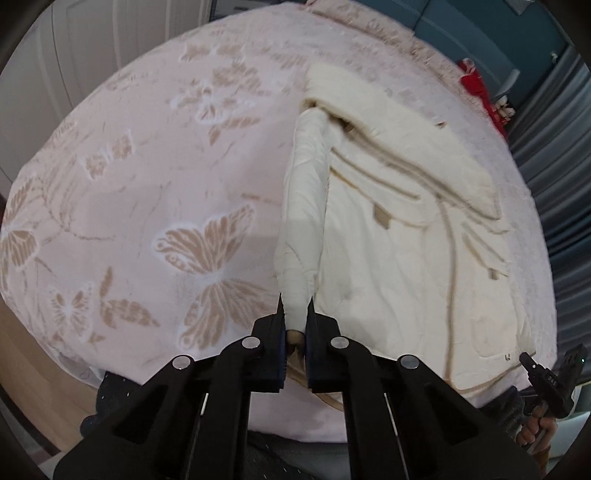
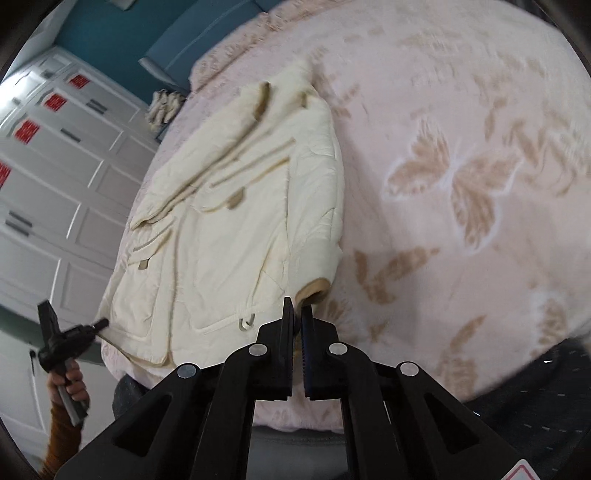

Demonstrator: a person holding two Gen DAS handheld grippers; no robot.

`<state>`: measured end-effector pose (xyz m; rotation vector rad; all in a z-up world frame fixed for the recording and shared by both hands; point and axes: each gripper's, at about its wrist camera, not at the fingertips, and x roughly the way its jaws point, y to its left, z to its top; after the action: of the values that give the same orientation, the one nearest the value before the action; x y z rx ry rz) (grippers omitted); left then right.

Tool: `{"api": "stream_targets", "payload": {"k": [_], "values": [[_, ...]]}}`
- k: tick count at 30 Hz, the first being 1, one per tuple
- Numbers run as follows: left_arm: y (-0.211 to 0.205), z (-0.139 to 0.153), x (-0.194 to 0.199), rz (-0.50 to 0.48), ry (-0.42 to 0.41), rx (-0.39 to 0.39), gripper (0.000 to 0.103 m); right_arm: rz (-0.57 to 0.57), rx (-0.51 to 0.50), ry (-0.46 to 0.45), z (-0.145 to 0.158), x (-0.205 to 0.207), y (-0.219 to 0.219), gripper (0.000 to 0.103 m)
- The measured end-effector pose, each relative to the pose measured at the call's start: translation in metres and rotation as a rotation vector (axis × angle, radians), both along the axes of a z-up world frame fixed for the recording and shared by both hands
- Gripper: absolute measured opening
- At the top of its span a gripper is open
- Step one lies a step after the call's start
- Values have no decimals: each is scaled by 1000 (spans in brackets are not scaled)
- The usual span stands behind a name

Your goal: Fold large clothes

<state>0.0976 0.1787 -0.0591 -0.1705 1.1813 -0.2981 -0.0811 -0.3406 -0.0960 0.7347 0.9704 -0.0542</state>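
Note:
A cream padded jacket (image 1: 406, 229) with tan trim lies on the pink butterfly bedspread (image 1: 147, 184). My left gripper (image 1: 295, 302) is shut on the cuff end of the jacket's sleeve (image 1: 303, 206), which stretches up from the jaws along the jacket's left side. In the right wrist view the jacket (image 2: 229, 229) lies left of centre, and my right gripper (image 2: 297, 308) is shut on the tan cuff (image 2: 314, 291) of a sleeve folded along the jacket's right edge. Each view shows the other hand-held gripper at the jacket's near corner, in the left wrist view (image 1: 546, 380) and in the right wrist view (image 2: 59, 343).
The bedspread (image 2: 461, 166) covers the whole bed. White cabinets (image 2: 55, 166) with red stickers stand at the left of the right wrist view. A red item (image 1: 476, 85) lies by the bed's far corner near blue furniture (image 1: 480, 26).

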Motion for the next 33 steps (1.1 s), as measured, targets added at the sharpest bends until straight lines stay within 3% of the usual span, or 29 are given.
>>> {"api": "stream_targets", "payload": {"k": [7,10,13,17,21,24,26,33], "values": [[23,63,-76,-77,-9,-21,6,199,-157,31,70,-45,16,3],[47,100,-115,-45,-15,-65,6,272,-162,36,106,-81,26,3],[65,147,-137,19,-94,-129,6,273,-202,-52,158,-110,33,3],[57,187,-120,48,-248,-155,6,179,-227,-261,206,-94,25,3],[38,177,-73,66,-274,-113,6,68,-179,-340,190,-48,3,3],[23,143,-30,78,-215,-55,6,12,-138,-294,152,-10,-8,3],[9,119,-7,78,-209,18,7,2,-171,-256,129,9,-6,3],[-25,69,37,81,-208,164,7,-50,-189,-186,86,58,-9,3]]}}
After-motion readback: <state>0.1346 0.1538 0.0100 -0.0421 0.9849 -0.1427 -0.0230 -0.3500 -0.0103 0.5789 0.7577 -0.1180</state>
